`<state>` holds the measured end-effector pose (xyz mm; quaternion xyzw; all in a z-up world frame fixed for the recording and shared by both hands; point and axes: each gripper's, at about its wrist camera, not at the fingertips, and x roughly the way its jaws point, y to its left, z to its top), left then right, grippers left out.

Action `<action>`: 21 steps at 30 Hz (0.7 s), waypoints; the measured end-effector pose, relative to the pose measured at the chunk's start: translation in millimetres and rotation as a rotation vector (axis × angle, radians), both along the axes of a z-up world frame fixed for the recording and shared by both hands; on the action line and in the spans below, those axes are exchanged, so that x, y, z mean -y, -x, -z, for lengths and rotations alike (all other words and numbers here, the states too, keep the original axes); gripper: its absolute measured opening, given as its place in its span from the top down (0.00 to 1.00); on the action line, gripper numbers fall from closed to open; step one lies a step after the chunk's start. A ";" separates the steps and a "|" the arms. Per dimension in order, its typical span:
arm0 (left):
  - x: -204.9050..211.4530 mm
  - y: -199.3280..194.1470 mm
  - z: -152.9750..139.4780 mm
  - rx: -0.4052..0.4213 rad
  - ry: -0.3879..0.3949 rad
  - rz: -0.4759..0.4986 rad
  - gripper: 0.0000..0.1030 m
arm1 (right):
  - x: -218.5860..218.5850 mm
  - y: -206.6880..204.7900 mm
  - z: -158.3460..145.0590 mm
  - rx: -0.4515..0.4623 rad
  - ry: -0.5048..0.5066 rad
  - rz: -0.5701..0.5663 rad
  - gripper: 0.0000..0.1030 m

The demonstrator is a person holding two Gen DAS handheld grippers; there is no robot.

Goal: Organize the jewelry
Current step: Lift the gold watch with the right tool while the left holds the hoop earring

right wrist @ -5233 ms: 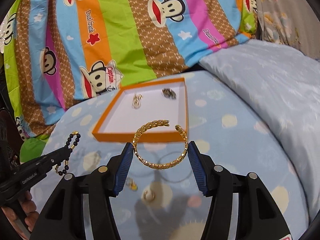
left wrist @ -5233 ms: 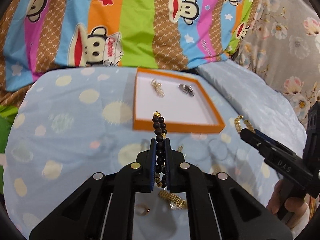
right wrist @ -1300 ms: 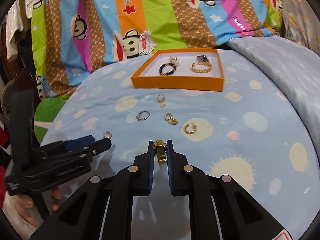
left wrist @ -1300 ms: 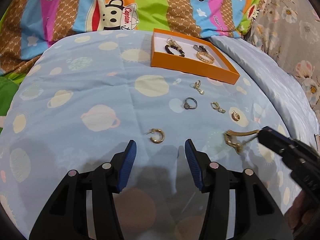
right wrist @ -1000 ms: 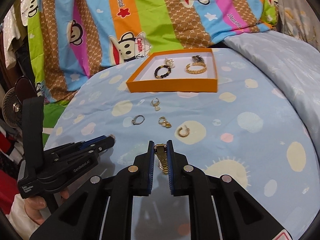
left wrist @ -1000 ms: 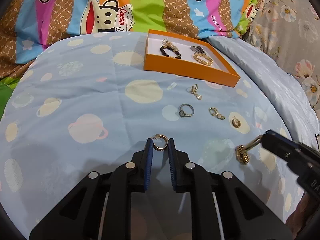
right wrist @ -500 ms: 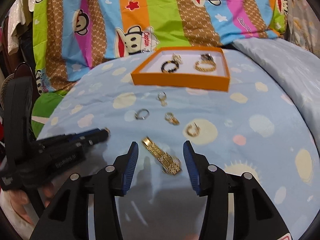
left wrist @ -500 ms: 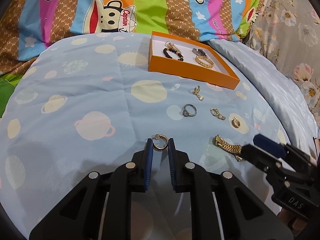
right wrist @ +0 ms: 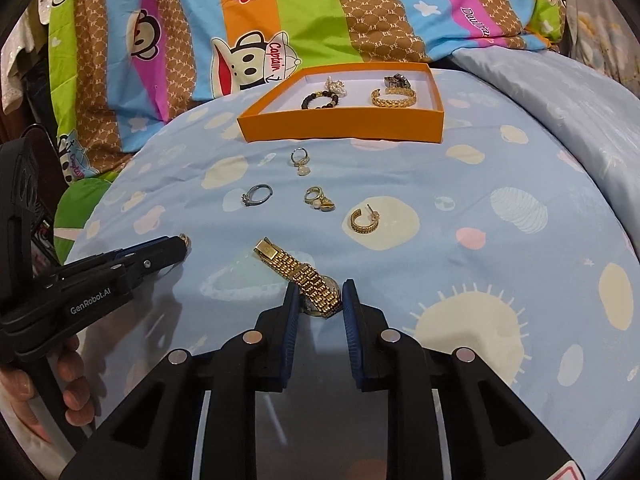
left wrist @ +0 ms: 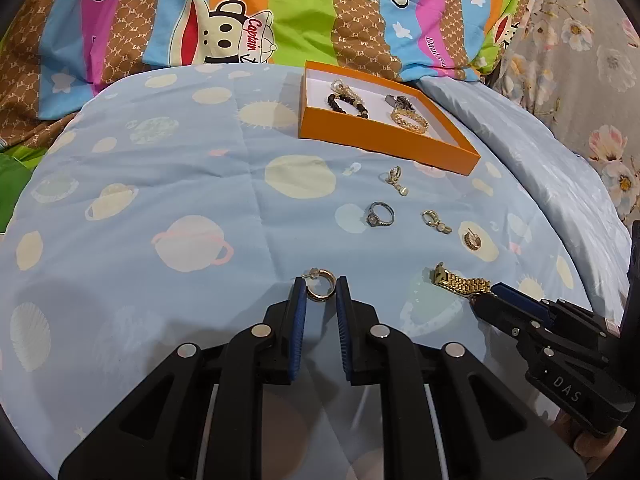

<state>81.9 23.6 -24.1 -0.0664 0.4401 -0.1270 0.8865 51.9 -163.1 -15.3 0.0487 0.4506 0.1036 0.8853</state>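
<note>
An orange tray (left wrist: pixel 384 138) (right wrist: pixel 340 128) sits at the far side of the blue bedspread and holds a dark bead bracelet (right wrist: pixel 319 100), a gold bangle (right wrist: pixel 393 98) and small pieces. My left gripper (left wrist: pixel 320 290) is shut on a gold hoop earring (left wrist: pixel 321 285). My right gripper (right wrist: pixel 318 300) straddles one end of a gold watch (right wrist: pixel 302 276) lying on the spread; its jaws stand close beside the watch, slightly apart. The watch also shows in the left wrist view (left wrist: pixel 460 281).
Loose on the spread lie a silver ring (right wrist: pixel 257 194), a pearl drop earring (right wrist: pixel 300 160), a small gold earring (right wrist: pixel 318 198) and a gold hoop (right wrist: pixel 363 220). A striped monkey-print quilt (right wrist: pixel 280 20) lies behind the tray.
My right gripper let the gold watch down onto the spread, opened wide, then narrowed around the watch's end. My left gripper stays shut on the hoop earring.
</note>
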 end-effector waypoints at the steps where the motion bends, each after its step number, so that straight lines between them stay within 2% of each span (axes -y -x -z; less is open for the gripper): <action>1: -0.1 0.4 -0.3 0.001 0.000 0.000 0.86 | 0.8 1.4 -2.6 0.005 -0.004 0.004 0.84; 4: 0.1 1.3 -0.8 0.004 -0.005 0.003 0.86 | 5.3 6.8 -16.3 0.034 -0.021 0.019 0.89; 9: -0.8 2.2 -0.7 0.002 0.000 0.003 0.86 | 4.9 6.6 -39.0 0.076 -0.036 0.021 0.89; 14: -0.8 3.2 -0.6 0.002 -0.002 0.005 0.86 | -6.7 -11.5 -33.7 0.080 -0.021 -0.002 0.89; 16: -0.9 3.3 -0.2 0.002 -0.003 0.005 0.86 | -7.3 -12.6 -27.4 0.070 -0.004 0.011 0.81; 18: -0.9 3.2 -0.2 0.002 -0.002 0.005 0.86 | -5.0 -6.4 -23.8 0.069 0.011 0.021 0.60; 21: -0.8 2.8 0.3 0.000 0.003 0.004 0.86 | -0.1 2.1 -17.3 0.052 0.021 0.034 0.55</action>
